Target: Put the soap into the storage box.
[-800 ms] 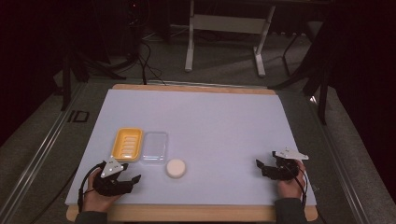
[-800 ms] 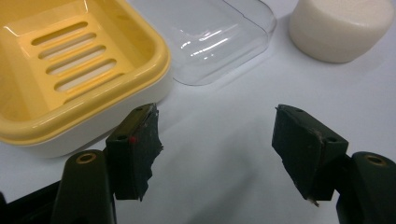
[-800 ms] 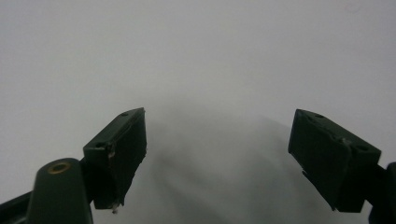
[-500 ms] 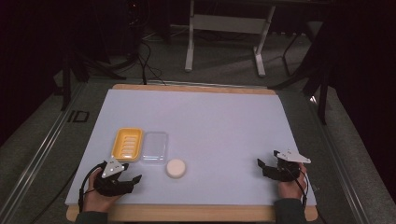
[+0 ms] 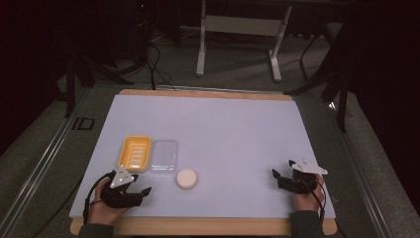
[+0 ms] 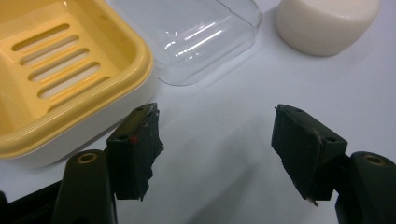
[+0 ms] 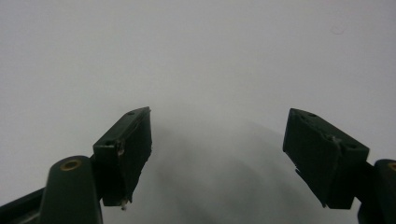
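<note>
— Fingers [image 6: 137, 149] of the left gripper [image 5: 140, 191] stand spread, nothing between them; so do those of the right gripper [image 5: 278, 175] (bare bench [image 5: 223, 129] under it).
— Anything moved since a moment ago?
— Nothing: both hands rest low in the frame, so no grasp has begun. The soap [image 5: 186, 178] lies bottom centre, beside the clear lid [image 5: 164, 156] and the yellow dish [image 5: 134, 152].

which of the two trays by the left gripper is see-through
The clear lid, lying between the yellow soap dish and the round white soap; the dish is opaque and slotted.
</note>
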